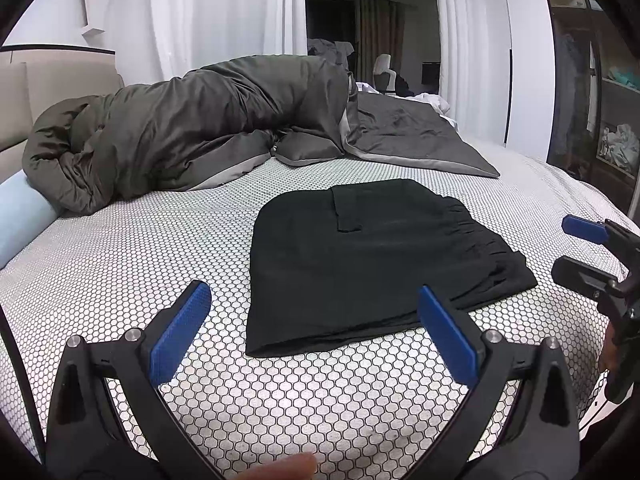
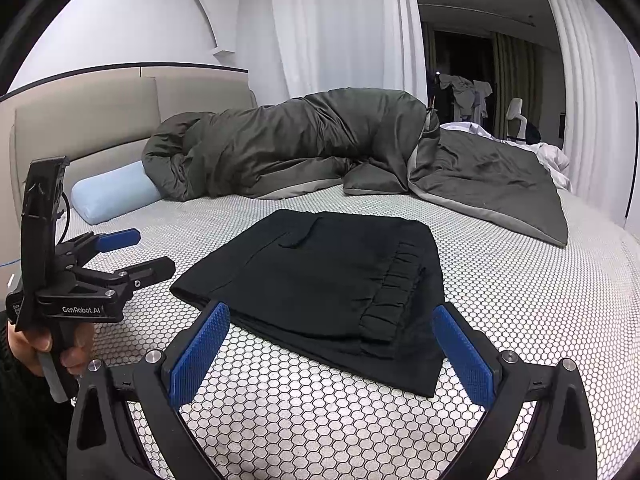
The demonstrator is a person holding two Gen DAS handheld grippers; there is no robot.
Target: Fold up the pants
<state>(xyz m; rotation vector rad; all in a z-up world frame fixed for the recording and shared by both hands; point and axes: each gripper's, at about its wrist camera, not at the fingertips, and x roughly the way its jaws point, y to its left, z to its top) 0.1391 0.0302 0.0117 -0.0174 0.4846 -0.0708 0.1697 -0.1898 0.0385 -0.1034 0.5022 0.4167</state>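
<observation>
Black pants [image 1: 368,264] lie folded into a flat rectangle on the honeycomb-patterned bed sheet [image 1: 140,248], with the elastic waistband on the right side. In the right wrist view the pants [image 2: 320,280] sit just beyond the fingers. My left gripper [image 1: 314,300] is open, held above the sheet at the pants' near edge, holding nothing. My right gripper [image 2: 330,320] is open too, empty, in front of the waistband corner. The left gripper [image 2: 148,252] also shows at the left of the right wrist view, in a hand. The right gripper [image 1: 572,248] appears at the right edge of the left wrist view.
A bunched dark grey duvet [image 1: 192,132] lies across the far side of the bed, with a light blue bolster pillow [image 2: 116,192] by the beige headboard [image 2: 100,120]. White curtains [image 1: 224,12] hang behind. A dark shelf unit [image 1: 592,100] stands at the right.
</observation>
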